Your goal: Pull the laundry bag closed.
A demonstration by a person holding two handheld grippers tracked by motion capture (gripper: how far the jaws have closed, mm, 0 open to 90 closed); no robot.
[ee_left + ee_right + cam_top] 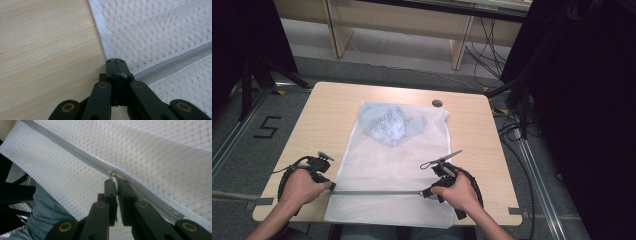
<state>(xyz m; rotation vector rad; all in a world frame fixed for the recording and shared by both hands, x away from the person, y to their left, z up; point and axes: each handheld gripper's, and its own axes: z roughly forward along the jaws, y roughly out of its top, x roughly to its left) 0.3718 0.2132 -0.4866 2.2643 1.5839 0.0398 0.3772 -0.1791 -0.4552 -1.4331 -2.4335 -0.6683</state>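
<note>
High view: white mesh laundry bag [392, 170] lay flat on wooden table [322, 120], pale blue garment [389, 125] inside near far end. Left gripper [115, 61] was clamped on bag's edge by grey zipper [175, 63] end; right gripper [115, 182] pinched zip pull [113, 173] w/ jaws nearly together

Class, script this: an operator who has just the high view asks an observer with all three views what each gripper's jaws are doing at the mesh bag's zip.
Operator: From above, the left gripper sits at one end of the zip. Are its jaws shut?
Observer: Yes. The left gripper view shows them shut, pinching the zip's end at the edge of the mesh bag.
Operator: And the right gripper?
Observer: The right gripper view shows its jaws shut on a white pull tab, just behind the brass-coloured slider.
</note>
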